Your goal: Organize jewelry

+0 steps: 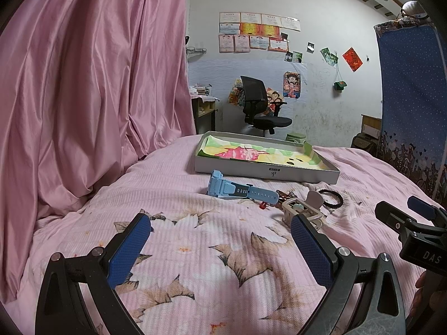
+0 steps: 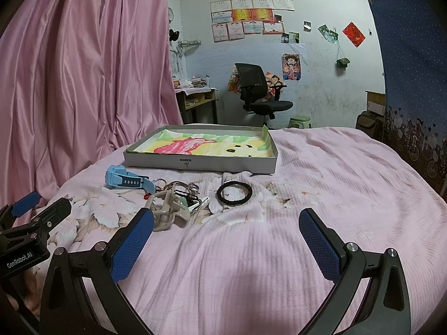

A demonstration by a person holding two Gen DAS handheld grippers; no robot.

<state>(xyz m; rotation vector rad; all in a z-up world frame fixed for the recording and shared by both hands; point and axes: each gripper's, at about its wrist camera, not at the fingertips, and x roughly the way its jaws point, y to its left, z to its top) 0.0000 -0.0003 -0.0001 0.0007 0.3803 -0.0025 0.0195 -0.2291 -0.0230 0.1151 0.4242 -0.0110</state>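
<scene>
Blue mesh pads spread wide on both my grippers, nothing held in either, both hovering low over the pink flowered bedspread (image 2: 321, 167). My right gripper (image 2: 226, 248) has the beige plastic watch (image 2: 167, 210) just ahead of its left finger, with the black beaded bracelet (image 2: 234, 193) further ahead, near centre. My left gripper (image 1: 220, 247) sees that watch by its right finger. Beyond lies the light blue watch (image 1: 237, 190), strap running left-right. Farther still sits the grey shallow box (image 2: 201, 163). Right looks nearer, I reckon.
</scene>
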